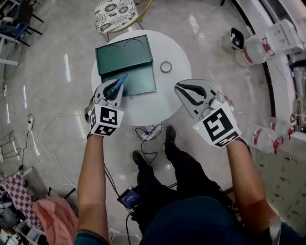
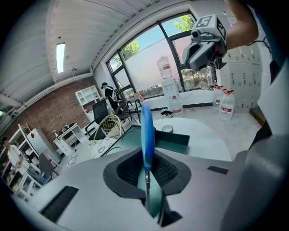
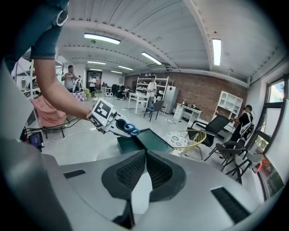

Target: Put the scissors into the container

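Note:
Blue-handled scissors stick out of my left gripper, which is shut on the metal blades; the handle stands up between the pads. This gripper hovers over the near edge of the green open container on the round white table. The container lies just beyond the jaws. My right gripper is held above the table's right side, shut, with nothing between its pads. From the right gripper view I see the left gripper with the scissors above the container.
A small metal ring lies on the table right of the container. A patterned chair stands behind the table. A power strip with cables lies on the floor by the person's feet. Water jugs stand at the right.

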`<state>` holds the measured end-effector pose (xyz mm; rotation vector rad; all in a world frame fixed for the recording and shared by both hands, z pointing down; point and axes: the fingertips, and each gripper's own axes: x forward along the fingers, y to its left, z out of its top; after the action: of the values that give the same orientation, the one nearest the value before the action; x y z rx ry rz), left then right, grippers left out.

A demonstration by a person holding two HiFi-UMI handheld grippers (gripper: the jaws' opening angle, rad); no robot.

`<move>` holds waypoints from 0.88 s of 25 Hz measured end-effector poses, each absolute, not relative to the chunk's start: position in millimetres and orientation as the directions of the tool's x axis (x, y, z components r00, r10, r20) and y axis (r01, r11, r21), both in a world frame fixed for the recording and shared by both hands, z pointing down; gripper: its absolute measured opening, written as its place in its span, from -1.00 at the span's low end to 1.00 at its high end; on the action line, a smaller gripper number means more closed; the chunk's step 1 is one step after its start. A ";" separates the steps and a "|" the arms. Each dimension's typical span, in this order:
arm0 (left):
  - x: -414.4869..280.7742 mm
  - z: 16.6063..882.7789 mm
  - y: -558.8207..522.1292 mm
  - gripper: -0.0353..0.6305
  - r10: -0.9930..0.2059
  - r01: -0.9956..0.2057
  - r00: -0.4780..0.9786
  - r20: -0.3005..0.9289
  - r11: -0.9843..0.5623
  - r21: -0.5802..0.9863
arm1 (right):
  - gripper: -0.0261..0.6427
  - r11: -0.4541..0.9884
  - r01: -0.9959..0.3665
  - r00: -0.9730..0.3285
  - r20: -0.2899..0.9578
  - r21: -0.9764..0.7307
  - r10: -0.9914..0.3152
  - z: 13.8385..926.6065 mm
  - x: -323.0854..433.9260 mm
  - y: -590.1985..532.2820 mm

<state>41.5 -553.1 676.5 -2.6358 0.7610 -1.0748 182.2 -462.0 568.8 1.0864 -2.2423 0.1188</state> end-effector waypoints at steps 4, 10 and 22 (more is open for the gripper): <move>47.8 698.5 -556.2 -0.73 -0.518 -0.371 0.586 0.623 -0.855 -0.362 | -0.80 0.653 -0.738 -0.451 0.594 0.173 -0.666 581.4 191.9 -456.5; 52.0 727.5 -563.1 -0.73 -0.503 -0.345 0.550 0.666 -0.864 -0.367 | -0.80 0.655 -0.739 -0.448 0.613 0.156 -0.651 598.3 196.6 -453.1; 62.4 759.2 -562.7 -0.71 -0.446 -0.323 0.510 0.736 -0.892 -0.317 | -0.80 0.651 -0.745 -0.451 0.613 0.142 -0.649 604.7 197.3 -450.1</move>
<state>62.4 -562.7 759.2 -2.6065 0.6677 -1.3325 197.3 -450.1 604.7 1.0774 -2.2243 0.1939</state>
